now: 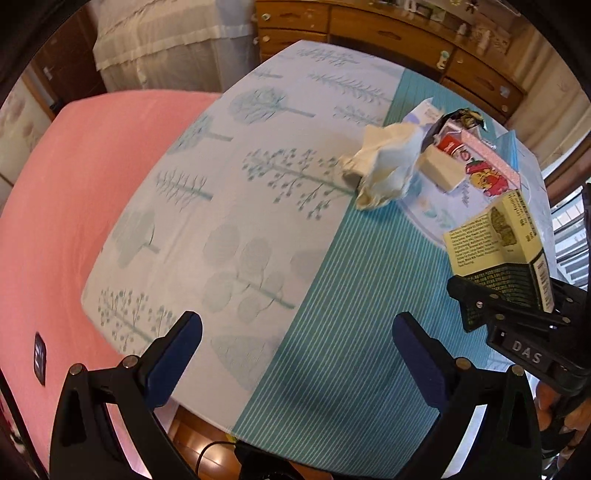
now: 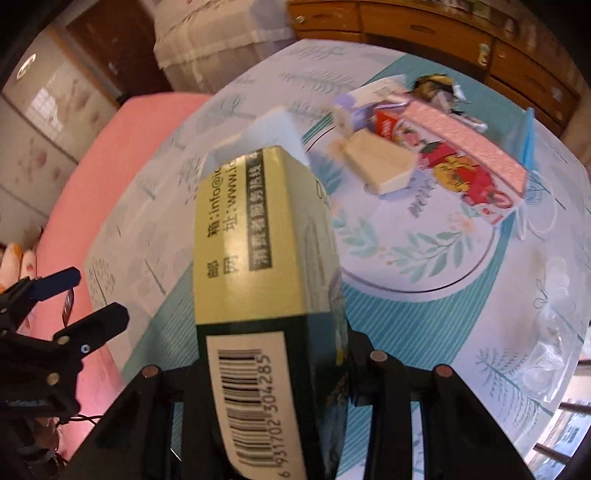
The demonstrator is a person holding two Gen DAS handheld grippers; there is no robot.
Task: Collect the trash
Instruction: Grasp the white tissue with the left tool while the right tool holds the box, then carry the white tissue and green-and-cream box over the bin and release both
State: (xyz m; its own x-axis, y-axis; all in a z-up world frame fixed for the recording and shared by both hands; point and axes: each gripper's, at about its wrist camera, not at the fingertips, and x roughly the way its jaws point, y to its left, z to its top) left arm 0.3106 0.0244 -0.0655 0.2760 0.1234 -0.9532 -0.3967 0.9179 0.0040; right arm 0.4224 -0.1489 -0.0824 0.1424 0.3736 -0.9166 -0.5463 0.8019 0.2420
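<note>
My right gripper is shut on a green and yellow carton with a barcode, held above the tablecloth; the left wrist view shows this carton clamped in the right gripper. My left gripper stands open and empty over the striped part of the cloth. A crumpled tissue lies beside a floral plate. On the plate lie a pink box, a red strawberry carton, a cream box and a dark wrapper.
The table has a tree-print cloth, and its near edge is just below my left gripper. A pink bed lies to the left and a wooden dresser stands behind. A blue mask and clear plastic sit at the right.
</note>
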